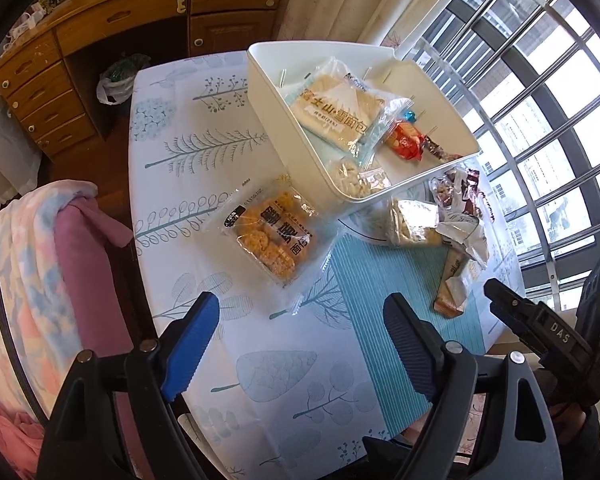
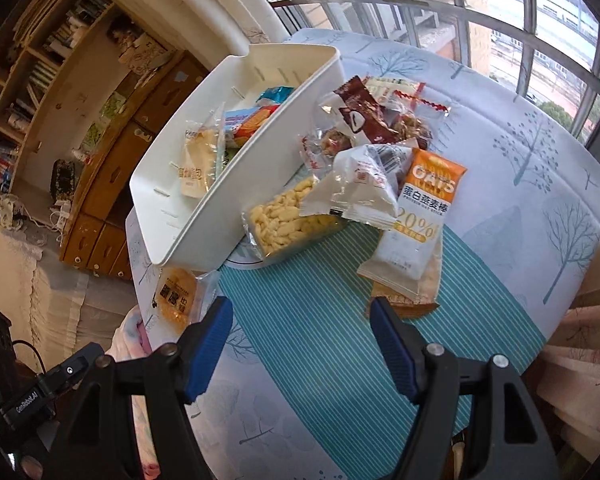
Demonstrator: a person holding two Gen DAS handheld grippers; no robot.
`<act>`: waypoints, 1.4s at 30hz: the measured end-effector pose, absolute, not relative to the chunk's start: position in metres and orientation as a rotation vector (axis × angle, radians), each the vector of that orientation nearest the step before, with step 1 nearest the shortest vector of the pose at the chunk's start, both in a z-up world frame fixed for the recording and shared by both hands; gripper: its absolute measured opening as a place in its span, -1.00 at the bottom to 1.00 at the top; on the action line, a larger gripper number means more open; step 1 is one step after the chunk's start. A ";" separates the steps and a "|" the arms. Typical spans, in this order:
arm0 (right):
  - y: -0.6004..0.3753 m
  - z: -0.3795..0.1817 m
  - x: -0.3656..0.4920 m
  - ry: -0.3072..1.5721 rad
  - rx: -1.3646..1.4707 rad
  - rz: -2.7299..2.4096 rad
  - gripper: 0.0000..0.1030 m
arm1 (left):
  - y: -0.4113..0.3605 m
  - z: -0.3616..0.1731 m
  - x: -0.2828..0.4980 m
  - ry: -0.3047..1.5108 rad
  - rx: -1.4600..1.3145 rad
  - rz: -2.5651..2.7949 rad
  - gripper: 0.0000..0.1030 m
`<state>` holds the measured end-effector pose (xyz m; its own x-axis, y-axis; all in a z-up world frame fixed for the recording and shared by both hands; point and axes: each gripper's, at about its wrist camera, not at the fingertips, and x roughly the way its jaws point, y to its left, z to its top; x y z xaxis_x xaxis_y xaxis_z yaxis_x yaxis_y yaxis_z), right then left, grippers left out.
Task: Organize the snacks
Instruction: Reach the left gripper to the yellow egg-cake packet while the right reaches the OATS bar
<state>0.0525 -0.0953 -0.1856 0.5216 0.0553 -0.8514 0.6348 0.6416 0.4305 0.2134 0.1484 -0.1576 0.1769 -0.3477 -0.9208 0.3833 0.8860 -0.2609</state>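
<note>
Left wrist view: left tongs [image 1: 300, 316] spread wide, nothing between, hovering over surface [image 1: 204, 140]
Right wrist view: right tongs [image 2: 302, 328] wide apart, nothing held, above teal striped mat [image 2: 320, 292]
White bin [image 1: 284, 128]: on surface, bread pack [image 1: 336, 110] and small snacks inside
Orange bread pack [image 1: 270, 232]: on surface beside bin
Oats bar [image 2: 416, 220]: in loose snack pile [image 2: 360, 168] beside bin

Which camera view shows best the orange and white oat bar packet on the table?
The right wrist view: the orange and white oat bar packet faces the camera, with its print readable. The left wrist view shows it only small, edge-on, partly behind crumpled wrappers.
</note>
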 end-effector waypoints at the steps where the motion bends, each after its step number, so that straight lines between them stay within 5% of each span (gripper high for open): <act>1: -0.101 -0.188 0.052 0.980 0.845 -0.406 0.39 | 0.146 -0.162 0.217 1.305 0.030 -0.511 0.62; 27: -0.179 -0.258 0.073 1.241 1.011 -0.490 0.39 | 0.102 -0.257 0.268 1.470 -0.148 -0.321 0.62; 42: -0.194 -0.281 0.088 1.339 0.952 -0.484 0.39 | 0.065 -0.269 0.281 1.405 -0.091 -0.235 0.99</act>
<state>0.0880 -0.1938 -0.2807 0.2113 0.2163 -0.9532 0.7755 0.5565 0.2982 0.2809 0.0652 -0.2690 0.1467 -0.2167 -0.9651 0.1095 0.9733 -0.2019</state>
